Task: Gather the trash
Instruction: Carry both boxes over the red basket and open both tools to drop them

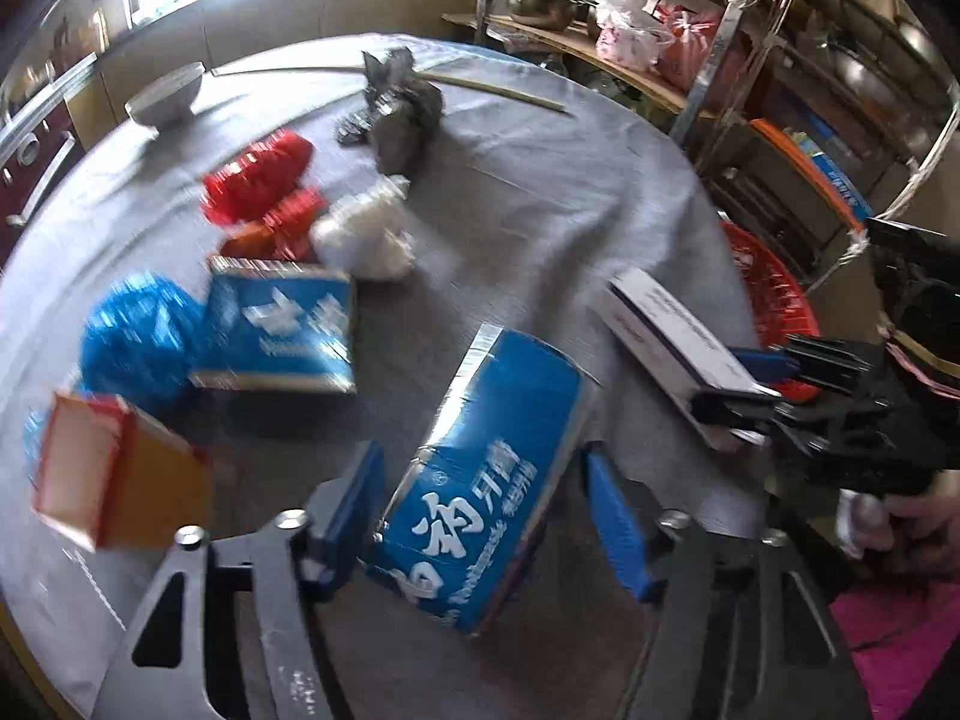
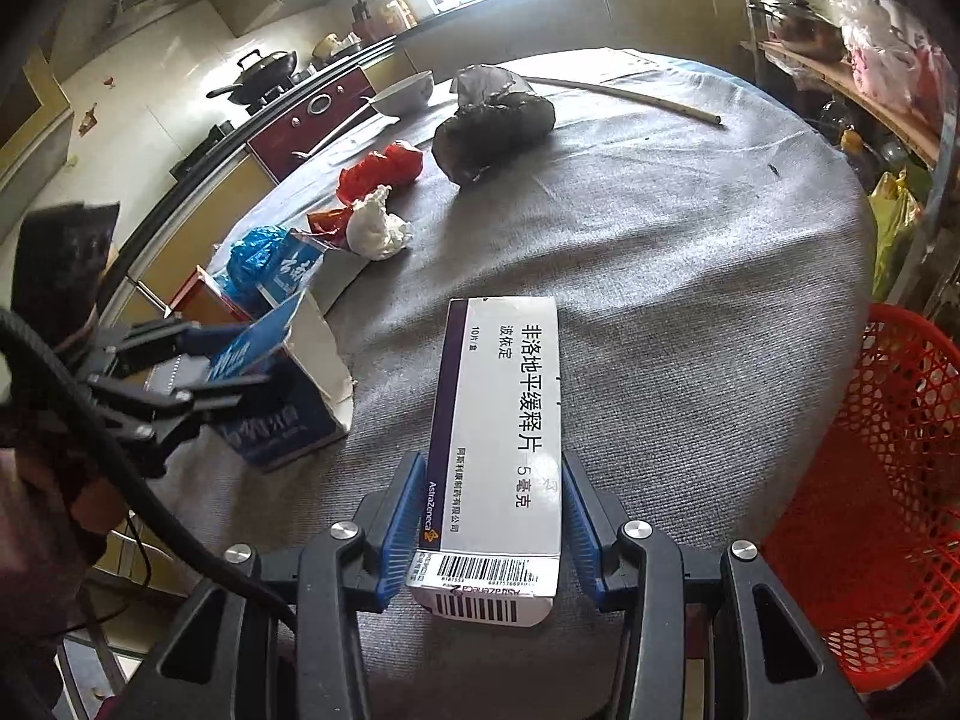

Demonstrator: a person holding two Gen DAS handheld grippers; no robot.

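My left gripper (image 1: 483, 480) stands around a blue toothpaste box (image 1: 498, 420) that tilts on the grey tablecloth. Its left pad touches the box; a dark gap shows at the right pad. From the right wrist view, the left gripper (image 2: 222, 366) straddles the blue toothpaste box's (image 2: 288, 384) top. My right gripper (image 2: 493, 492) is shut on a white medicine box (image 2: 498, 420), held just above the cloth. The left wrist view has the right gripper (image 1: 738, 384) with the white medicine box (image 1: 660, 324) near the table's edge.
A red mesh basket (image 2: 870, 480) stands beside the table at the right. On the cloth lie a second blue box (image 1: 276, 324), a blue bag (image 1: 132, 342), an orange box (image 1: 102, 468), a red bag (image 1: 258, 180), a white tissue wad (image 1: 366, 234), a dark bag (image 1: 402, 114), a bowl (image 1: 165, 96) and a stick (image 1: 498, 87).
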